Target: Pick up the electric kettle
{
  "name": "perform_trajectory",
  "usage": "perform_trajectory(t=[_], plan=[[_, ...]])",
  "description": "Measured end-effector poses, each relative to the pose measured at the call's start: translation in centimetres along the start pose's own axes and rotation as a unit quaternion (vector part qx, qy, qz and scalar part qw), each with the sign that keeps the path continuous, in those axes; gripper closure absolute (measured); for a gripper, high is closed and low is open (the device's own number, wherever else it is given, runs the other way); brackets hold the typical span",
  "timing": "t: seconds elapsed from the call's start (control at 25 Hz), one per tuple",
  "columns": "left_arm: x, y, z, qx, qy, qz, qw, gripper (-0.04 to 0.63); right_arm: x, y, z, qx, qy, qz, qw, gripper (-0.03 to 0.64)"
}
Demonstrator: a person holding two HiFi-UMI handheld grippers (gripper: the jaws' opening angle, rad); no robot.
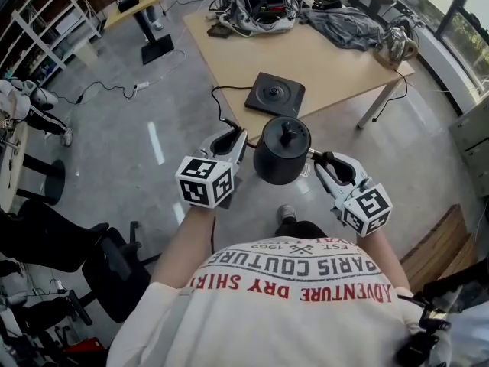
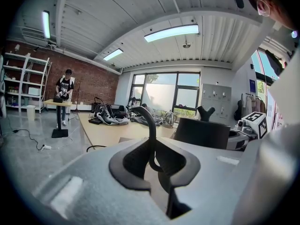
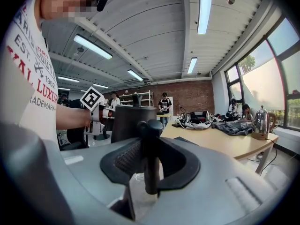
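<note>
Our left tongs (image 1: 237, 136) are pinching down narrow on a thin, curved black cord (image 2: 150, 125), which is rising between the pads in the left gripper view. Just to their right, the black electric kettle (image 1: 279, 159) is hanging in the air in front of us, clear of the table (image 1: 321, 60), with its lid knob pointing up. Its flat black base (image 1: 273, 95) is sitting near the table's front edge, beyond the kettle and apart from it. On the kettle's right side, our right tongs (image 1: 319, 159) are clamping the kettle's handle (image 3: 150, 139), a dark upright bar that is filling the gap between the pads. Farther right, a silver kettle (image 1: 397, 43) is standing near the table's far corner.
</note>
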State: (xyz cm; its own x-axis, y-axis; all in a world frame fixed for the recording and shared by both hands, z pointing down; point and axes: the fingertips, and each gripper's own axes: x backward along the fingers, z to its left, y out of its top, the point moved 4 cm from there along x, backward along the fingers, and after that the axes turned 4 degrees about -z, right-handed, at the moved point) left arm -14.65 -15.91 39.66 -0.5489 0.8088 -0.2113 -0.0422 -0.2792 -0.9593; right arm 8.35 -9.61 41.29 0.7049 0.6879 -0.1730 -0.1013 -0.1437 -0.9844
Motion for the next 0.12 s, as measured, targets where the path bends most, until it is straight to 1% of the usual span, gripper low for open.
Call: perform_trajectory(t=[0.12], plan=[[0.17,-0.13,-0.11,0.001,-0.002,0.001,1.0000,0.555,0.17,0.02,0.19,0.000,-0.001,0.001,1.000,0.514]])
